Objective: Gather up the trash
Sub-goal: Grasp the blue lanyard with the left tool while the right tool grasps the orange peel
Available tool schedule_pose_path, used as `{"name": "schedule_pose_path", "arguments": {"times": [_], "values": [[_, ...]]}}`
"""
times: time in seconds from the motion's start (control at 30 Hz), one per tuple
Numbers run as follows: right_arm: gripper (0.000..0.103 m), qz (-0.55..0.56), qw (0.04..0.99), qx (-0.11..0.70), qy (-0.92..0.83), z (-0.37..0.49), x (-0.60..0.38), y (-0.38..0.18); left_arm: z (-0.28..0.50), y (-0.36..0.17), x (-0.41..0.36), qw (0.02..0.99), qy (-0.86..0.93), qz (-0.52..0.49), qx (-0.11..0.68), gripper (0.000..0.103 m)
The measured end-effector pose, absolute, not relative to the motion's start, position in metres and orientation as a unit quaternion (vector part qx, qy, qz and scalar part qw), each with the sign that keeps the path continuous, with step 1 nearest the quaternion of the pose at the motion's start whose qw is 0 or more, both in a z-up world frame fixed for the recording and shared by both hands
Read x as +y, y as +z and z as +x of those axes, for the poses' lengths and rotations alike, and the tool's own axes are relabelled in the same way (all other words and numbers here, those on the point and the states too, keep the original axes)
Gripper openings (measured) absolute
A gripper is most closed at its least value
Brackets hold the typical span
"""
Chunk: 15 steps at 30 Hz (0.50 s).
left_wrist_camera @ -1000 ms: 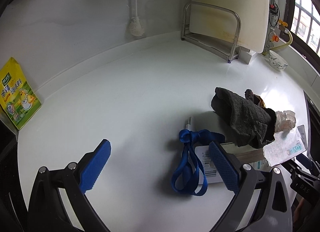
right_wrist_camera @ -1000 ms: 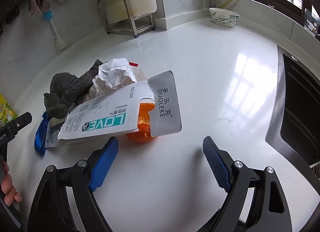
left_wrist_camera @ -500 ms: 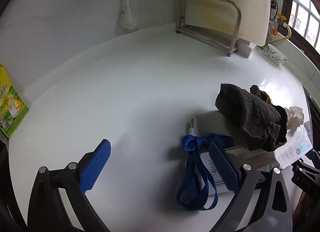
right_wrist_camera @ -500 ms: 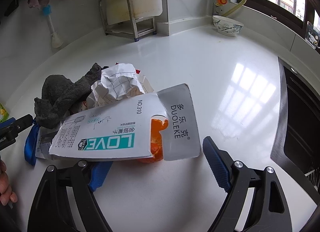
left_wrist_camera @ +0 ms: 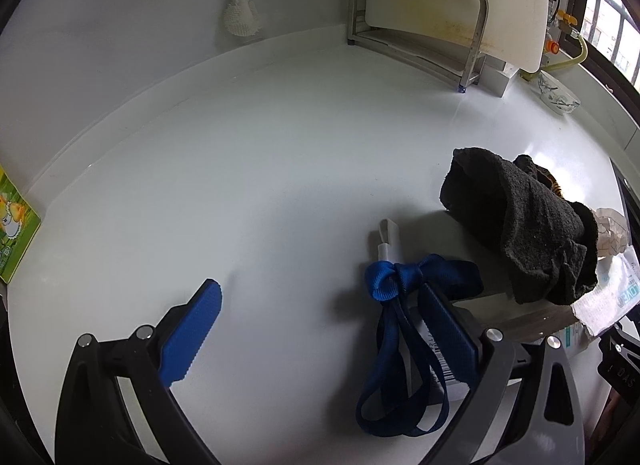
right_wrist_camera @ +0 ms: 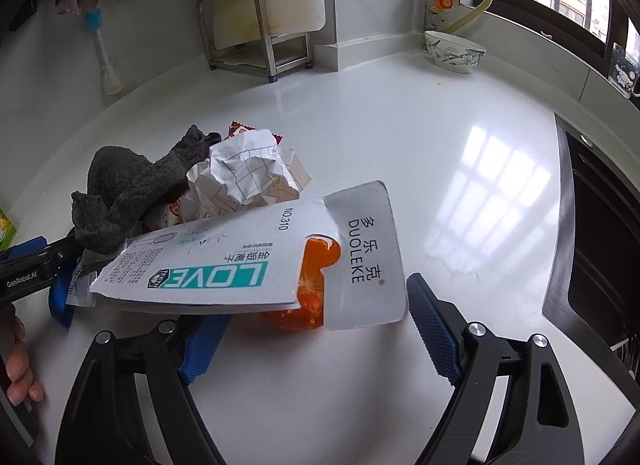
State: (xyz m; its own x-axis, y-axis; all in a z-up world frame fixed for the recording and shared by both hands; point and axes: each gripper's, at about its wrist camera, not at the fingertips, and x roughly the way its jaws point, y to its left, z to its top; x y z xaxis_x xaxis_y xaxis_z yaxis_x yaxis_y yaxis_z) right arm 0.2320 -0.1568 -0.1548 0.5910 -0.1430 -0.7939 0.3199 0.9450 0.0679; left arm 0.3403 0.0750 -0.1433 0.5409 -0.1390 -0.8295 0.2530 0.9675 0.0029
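A trash pile lies on the white counter (right_wrist_camera: 400, 137). It holds a white "LOVE" card package (right_wrist_camera: 224, 265) over an orange piece (right_wrist_camera: 316, 277), crumpled paper (right_wrist_camera: 248, 173), a red wrapper (right_wrist_camera: 240, 131) and a dark grey cloth (right_wrist_camera: 128, 193). My right gripper (right_wrist_camera: 318, 335) is open right at the package, whose near edge covers the left fingertip. My left gripper (left_wrist_camera: 320, 329) is open on the pile's other side. Its right finger sits over a blue lanyard (left_wrist_camera: 400, 305) and a labelled card. The cloth (left_wrist_camera: 516, 225) lies just beyond it.
A steel rack with a cutting board (right_wrist_camera: 256, 25) and a hanging brush (right_wrist_camera: 108, 61) stand at the back wall. A patterned bowl (right_wrist_camera: 454, 51) sits by the gas pipe. A dark sink edge (right_wrist_camera: 600, 225) runs along the right. A green-yellow packet (left_wrist_camera: 16, 233) leans far left.
Both grippers have moved in toward the pile. The package now reaches over my right gripper's left finger, and the lanyard sits closer under my left gripper's right finger.
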Motion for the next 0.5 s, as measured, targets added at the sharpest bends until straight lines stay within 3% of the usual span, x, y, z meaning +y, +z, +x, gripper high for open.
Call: {"name": "schedule_pose_path", "arguments": {"times": [0.07,0.1,0.17,0.33,0.5], "values": [[0.082,0.097,0.89,0.427,-0.129,0.231,-0.155,-0.153,0.341,-0.144,0.076,0.876,-0.115,0.056,0.464,0.089],[0.082,0.094,0.892,0.424,-0.128,0.23,-0.154,-0.152,0.341,-0.144,0.076,0.876,-0.117,0.054,0.465,0.075],[0.078,0.091,0.896,0.417,-0.126,0.229,-0.152,-0.149,0.342,-0.145,0.077,0.873,-0.12,0.054,0.47,0.064],[0.05,0.105,0.893,0.422,-0.115,0.233,-0.155,-0.149,0.344,-0.141,0.078,0.871,-0.133,0.044,0.471,0.026],[0.034,0.115,0.894,0.418,-0.112,0.232,-0.159,-0.144,0.343,-0.139,0.085,0.873,-0.125,0.036,0.471,0.019]]}}
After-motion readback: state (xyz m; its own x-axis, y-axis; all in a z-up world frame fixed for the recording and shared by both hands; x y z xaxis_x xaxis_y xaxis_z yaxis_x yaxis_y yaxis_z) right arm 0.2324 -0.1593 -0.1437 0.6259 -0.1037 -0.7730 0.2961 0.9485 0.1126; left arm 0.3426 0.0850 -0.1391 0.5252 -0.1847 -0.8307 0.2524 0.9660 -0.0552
